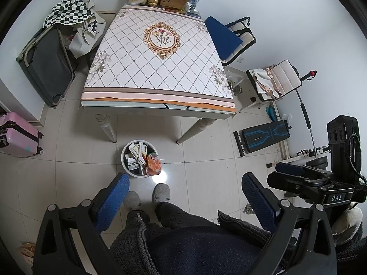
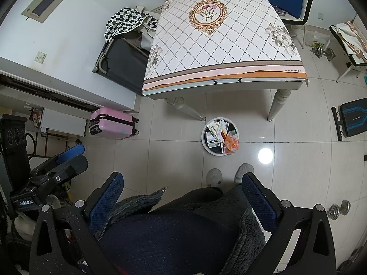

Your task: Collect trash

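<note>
In the left wrist view, the left tool (image 1: 184,186) fills the bottom of the frame, its blue-padded fingers (image 1: 115,197) spread wide with nothing between them. Behind them the person's dark fleece jacket (image 1: 195,240) hides the floor, and two grey slippers (image 1: 160,193) peek out just above it. Just above the slippers, at centre, the round white trash bin (image 1: 140,158) stands on the pale floor tiles (image 1: 206,142), packed with white cartons and an orange wrapper (image 1: 153,163); the print on the cartons is too small to read. The right tool (image 1: 287,171) enters at the right edge, lettered "DAS"; its fingers overlap, so their state is unclear here. The worktop with a diamond-patterned floral cloth (image 1: 158,68) lies above, with a cardboard box marked "SF" (image 1: 173,0) at its far end.

In the right wrist view, the right tool (image 2: 181,183) is likewise spread and empty at the bottom. The bin (image 2: 220,136) sits at centre, below the worktop's (image 2: 224,52) near edge. A pink hard-shell suitcase (image 2: 112,125) lies at left. The left tool (image 2: 71,158) shows at lower left, labelled "GenRobot.AI".
</note>
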The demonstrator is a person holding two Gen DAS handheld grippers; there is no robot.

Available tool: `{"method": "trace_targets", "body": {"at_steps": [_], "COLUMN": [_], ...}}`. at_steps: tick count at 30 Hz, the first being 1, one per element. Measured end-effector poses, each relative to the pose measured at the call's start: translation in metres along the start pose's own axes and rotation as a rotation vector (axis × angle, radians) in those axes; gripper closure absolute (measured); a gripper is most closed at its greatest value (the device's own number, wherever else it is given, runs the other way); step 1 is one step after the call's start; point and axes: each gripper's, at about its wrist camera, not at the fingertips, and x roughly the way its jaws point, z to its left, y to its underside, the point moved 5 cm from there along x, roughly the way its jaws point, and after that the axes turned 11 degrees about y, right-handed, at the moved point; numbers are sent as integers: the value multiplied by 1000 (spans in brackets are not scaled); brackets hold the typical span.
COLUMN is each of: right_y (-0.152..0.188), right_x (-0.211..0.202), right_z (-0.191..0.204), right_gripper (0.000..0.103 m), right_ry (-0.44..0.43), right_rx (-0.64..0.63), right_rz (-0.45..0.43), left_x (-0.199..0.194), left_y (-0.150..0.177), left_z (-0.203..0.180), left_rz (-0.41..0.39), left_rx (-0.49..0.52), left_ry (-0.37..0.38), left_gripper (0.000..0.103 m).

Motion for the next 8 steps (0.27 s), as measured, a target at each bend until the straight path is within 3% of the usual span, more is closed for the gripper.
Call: {"method": "trace_targets", "body": {"at_steps": [8], "right_y": [0], "right_x": [0], "right_z": [1], "right_gripper": [0], "right_ry": [-1], "right_rx": [-3], "right_rz": [0], "left_x": [-3], "left_y": [1], "left_z": [2], "left_rz": [-2], "left_rx": [4], "left_ry": [-2], "left_gripper": [3]}}
